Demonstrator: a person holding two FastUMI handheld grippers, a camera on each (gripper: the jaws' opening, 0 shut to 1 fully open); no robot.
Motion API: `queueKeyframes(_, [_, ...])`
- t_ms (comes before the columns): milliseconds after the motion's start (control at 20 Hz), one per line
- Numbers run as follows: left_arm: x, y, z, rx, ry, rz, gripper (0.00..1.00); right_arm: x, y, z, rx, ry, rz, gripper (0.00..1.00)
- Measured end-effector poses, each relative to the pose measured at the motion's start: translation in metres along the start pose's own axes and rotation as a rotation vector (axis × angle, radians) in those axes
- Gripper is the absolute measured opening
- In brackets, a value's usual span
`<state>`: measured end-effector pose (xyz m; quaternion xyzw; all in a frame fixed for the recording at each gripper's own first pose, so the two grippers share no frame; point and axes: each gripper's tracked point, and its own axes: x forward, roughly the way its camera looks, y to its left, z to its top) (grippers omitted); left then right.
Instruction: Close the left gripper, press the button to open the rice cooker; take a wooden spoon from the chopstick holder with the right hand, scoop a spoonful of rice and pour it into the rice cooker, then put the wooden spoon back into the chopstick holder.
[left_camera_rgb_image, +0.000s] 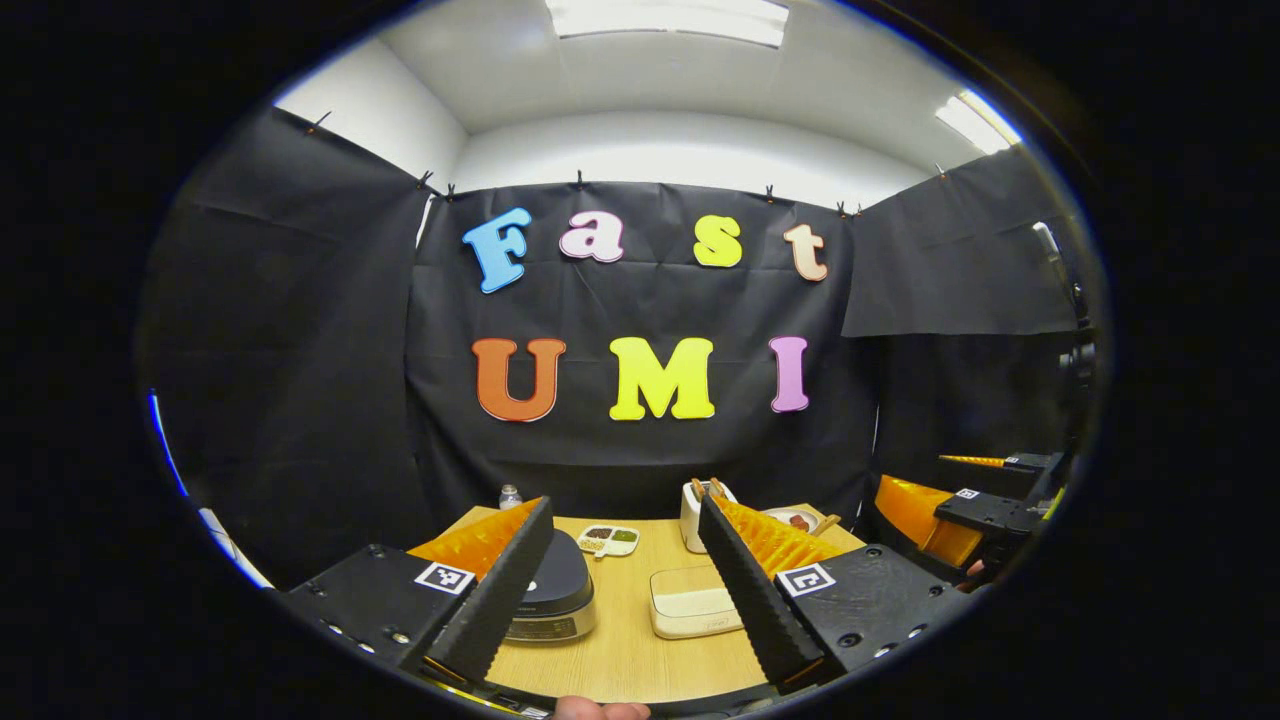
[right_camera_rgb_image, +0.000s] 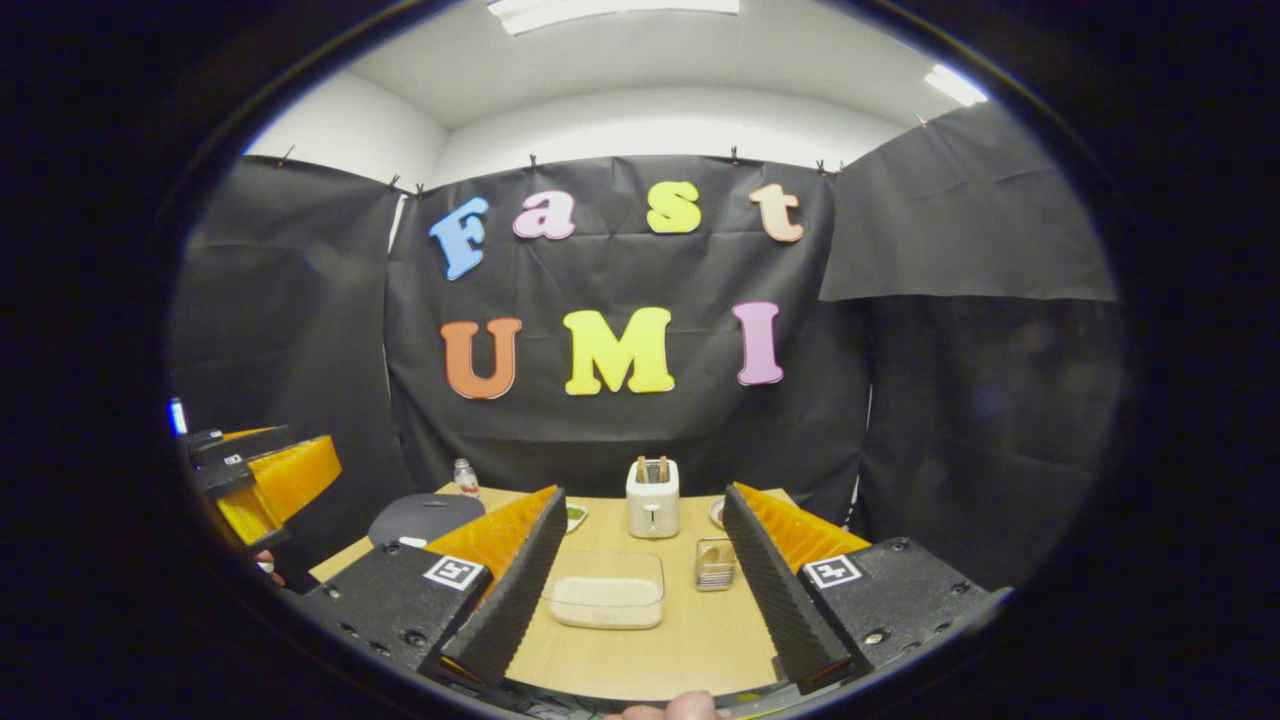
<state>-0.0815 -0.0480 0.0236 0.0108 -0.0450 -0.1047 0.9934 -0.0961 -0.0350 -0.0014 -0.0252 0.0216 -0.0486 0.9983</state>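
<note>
In the left gripper view my left gripper (left_camera_rgb_image: 625, 505) is open above the near edge of the wooden table (left_camera_rgb_image: 620, 650). The rice cooker (left_camera_rgb_image: 555, 590), dark-lidded and closed, sits just behind its left finger. A clear box of rice (left_camera_rgb_image: 690, 605) lies between the fingers. My right gripper (right_camera_rgb_image: 645, 492) is open too, and the rice box (right_camera_rgb_image: 605, 590) lies between its fingers. A small metal chopstick holder (right_camera_rgb_image: 714, 563) stands by its right finger; I cannot make out what is in it. The cooker's lid (right_camera_rgb_image: 425, 518) shows at the left.
A white toaster (right_camera_rgb_image: 652, 498) with brown pieces in its slots stands at the back of the table. A small sauce tray (left_camera_rgb_image: 608, 540), a bottle (left_camera_rgb_image: 510, 495) and a plate (left_camera_rgb_image: 795, 520) are also at the back. Black cloth walls close in the booth.
</note>
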Motion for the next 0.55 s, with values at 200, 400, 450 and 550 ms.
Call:
queueKeyframes(200, [0.0006, -0.0025, 0.0001, 0.017, -0.007, -0.001, 0.94, -0.0012, 0.0045, 0.0, -0.015, -0.005, 0.009, 0.99])
queueKeyframes(400, [0.0071, 0.0047, -0.0007, 0.003, -0.007, 0.022, 0.94, 0.0008, 0.0023, -0.0007, -0.018, -0.002, 0.0, 0.99])
queueKeyframes(450, [0.0067, 0.0057, -0.0013, -0.001, -0.002, 0.029, 0.94, 0.0016, 0.0007, -0.0009, -0.021, -0.004, -0.003, 0.99])
queueKeyframes(550, [0.0081, 0.0054, -0.0039, -0.001, 0.008, 0.031, 0.94, 0.0036, 0.0001, -0.0019, -0.022, 0.0, -0.007, 1.0])
